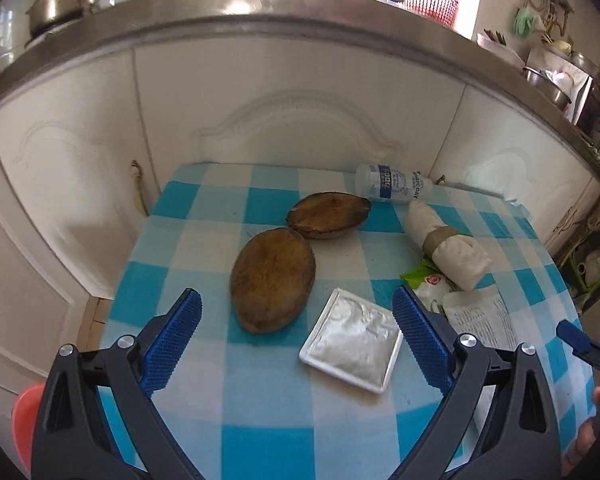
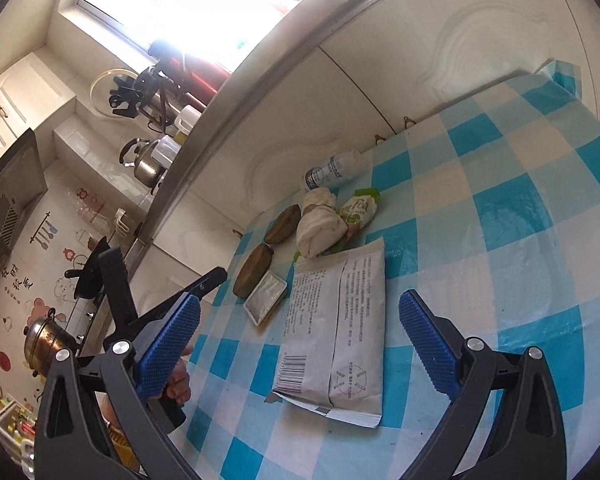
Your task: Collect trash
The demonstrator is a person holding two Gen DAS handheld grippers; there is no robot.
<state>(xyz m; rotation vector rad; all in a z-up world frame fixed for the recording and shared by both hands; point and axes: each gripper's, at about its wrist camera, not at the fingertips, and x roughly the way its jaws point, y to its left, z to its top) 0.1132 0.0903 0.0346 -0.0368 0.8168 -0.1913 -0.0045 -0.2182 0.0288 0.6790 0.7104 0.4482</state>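
1. The trash lies spread on the counter (image 1: pixel 204 412), which has a blue and white checked cloth. None of it is picked up yet, so I think the job is at its start.
2. The left tool (image 1: pixel 296 338) hangs over the near part of the counter. Its two blue fingers are wide apart and hold nothing.
3. A small silver packet (image 1: pixel 352 340) lies flat between those fingers. A brown shell half (image 1: pixel 272 280) lies just to its left. I think the packet is the next thing to grab. The tool would need to go down and close on the packet's edges, because it is so flat.
4. The right tool (image 2: pixel 300 342) is also wide apart and holds nothing. A big grey paper pouch (image 2: pixel 336 328) lies flat just in front of it. That may be its first pick.
5. Farther away lie a second brown shell half (image 1: pixel 328 214), a white roll with a brown band (image 1: pixel 448 244), a clear bottle on its side (image 1: pixel 394 187) and a green and white wrapper (image 2: pixel 358 210). The roll rests partly on the wrapper, so it may need to go first.
6. I see no bin or bag for the trash in either view.
7. White cupboard doors (image 1: pixel 300 120) stand right behind the counter's far edge.
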